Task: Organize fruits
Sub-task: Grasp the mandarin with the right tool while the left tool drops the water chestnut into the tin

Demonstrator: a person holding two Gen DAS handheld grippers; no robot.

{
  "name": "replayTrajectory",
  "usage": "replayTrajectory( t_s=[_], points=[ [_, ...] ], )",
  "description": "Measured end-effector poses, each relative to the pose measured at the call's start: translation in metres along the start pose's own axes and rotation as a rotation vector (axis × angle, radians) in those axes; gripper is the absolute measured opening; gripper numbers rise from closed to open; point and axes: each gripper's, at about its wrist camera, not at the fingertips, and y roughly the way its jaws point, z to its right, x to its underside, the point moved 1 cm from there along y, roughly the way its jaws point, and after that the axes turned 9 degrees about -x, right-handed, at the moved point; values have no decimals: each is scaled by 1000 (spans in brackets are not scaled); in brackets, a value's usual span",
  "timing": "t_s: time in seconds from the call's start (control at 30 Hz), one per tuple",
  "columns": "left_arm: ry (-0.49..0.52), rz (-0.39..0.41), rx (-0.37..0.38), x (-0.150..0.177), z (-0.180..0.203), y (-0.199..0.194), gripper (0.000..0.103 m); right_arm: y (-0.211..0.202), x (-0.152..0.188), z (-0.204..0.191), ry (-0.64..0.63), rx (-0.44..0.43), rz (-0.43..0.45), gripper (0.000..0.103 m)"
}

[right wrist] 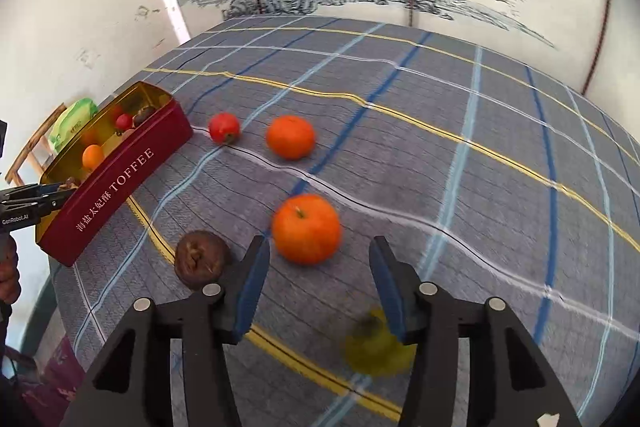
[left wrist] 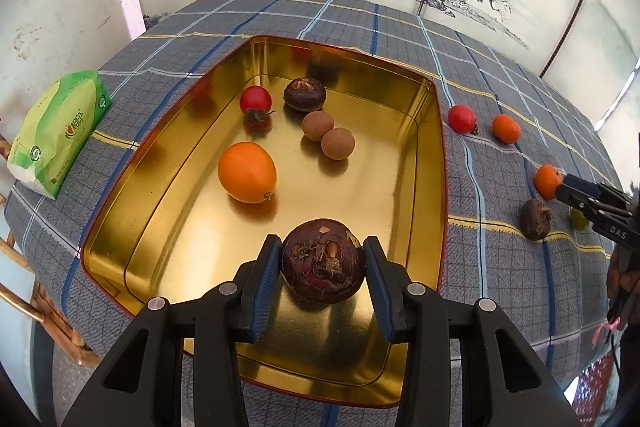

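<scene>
A dark water chestnut (left wrist: 323, 261), scarred end facing the camera, is clamped by the left gripper (left wrist: 323, 263) over the gold tin (left wrist: 434, 147). The right gripper (right wrist: 316, 267) stands released, nothing gripped, above an orange (right wrist: 306, 229).

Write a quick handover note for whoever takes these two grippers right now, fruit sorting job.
Left gripper: shut on a dark brown fruit, over the gold tin.
Right gripper: open, empty, over the cloth near an orange.
Done: five fruits lie in the tin.
Left: release the held one; then orange, second orange, red fruit, brown fruit, blurred yellow-green fruit.
</scene>
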Motion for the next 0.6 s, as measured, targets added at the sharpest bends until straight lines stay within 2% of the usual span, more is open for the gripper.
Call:
replayTrajectory(
  t_s=[0.2,0.27,0.37,0.6],
  points=[
    [-4,-1,0,0,-1,2,43,17,-5,0,-6,-13,-29,49],
    [-5,-4,2,0,-1,3,43,23,-4,2,1,-24,-47,37],
    [-5,-4,4,1,-1,3,43,18,-2,0,-11,-9,-30,37],
    [-17,12,12,1,-6,-1,43,-24,-3,-8,6,-33,80,37]
  ],
)
